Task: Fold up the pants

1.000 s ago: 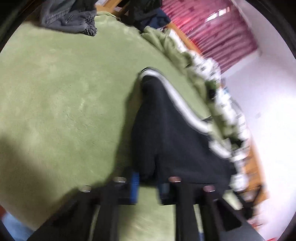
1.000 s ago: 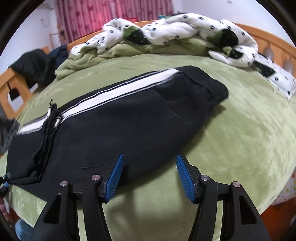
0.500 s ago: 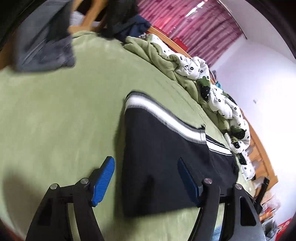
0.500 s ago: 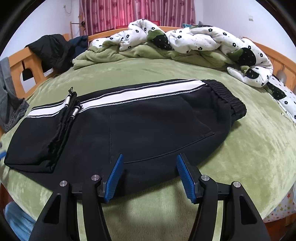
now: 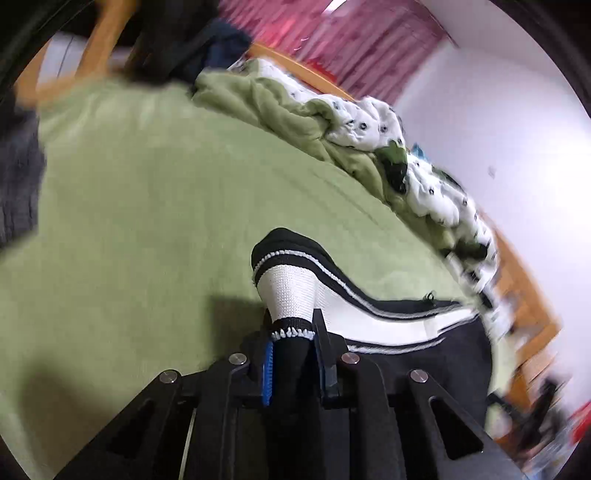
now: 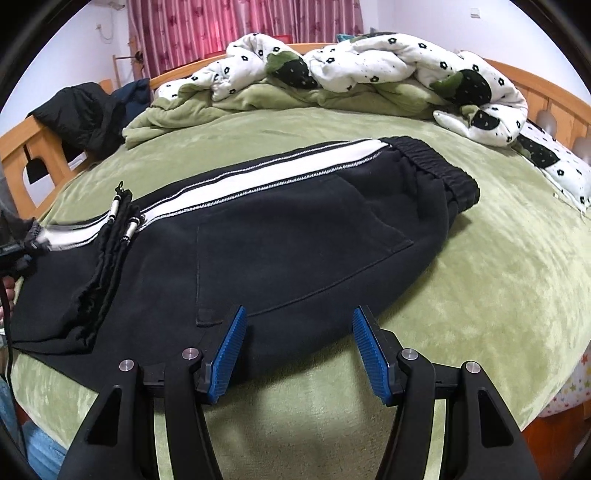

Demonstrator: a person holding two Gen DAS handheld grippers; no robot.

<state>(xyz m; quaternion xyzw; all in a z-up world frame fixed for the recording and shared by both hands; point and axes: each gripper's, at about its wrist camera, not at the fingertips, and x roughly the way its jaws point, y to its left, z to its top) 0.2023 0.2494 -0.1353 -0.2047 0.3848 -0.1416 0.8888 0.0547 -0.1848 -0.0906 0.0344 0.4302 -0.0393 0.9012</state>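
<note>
The bed, covered in a green plush sheet, carries the work. The pants, black with a white side stripe, lie lengthwise across it, already doubled leg over leg, with the elastic waistband to the right and the leg ends to the left.

Step in hand, by my assessment: the second fold, bringing the leg end toward the waist. The left tongs are clenched on the striped cuff, which stands lifted off the sheet. The right tongs are released, jaws wide, poised at the near edge of the pants around the seat, touching nothing that can be confirmed.

Next move calls for carrying the gripped cuff over toward the waistband while keeping the layers aligned. The right tongs would likely need to pin or grasp the near edge so the lower layer does not drag. The drawstring cords, lying loose over the fabric, may bunch inside the fold.

Surroundings: a white floral duvet with a green blanket is heaped at the far side against the wooden bed frame. A dark jacket hangs over the left rail. Red curtains and white walls stand behind. The left wrist view is motion-blurred at its margins.
</note>
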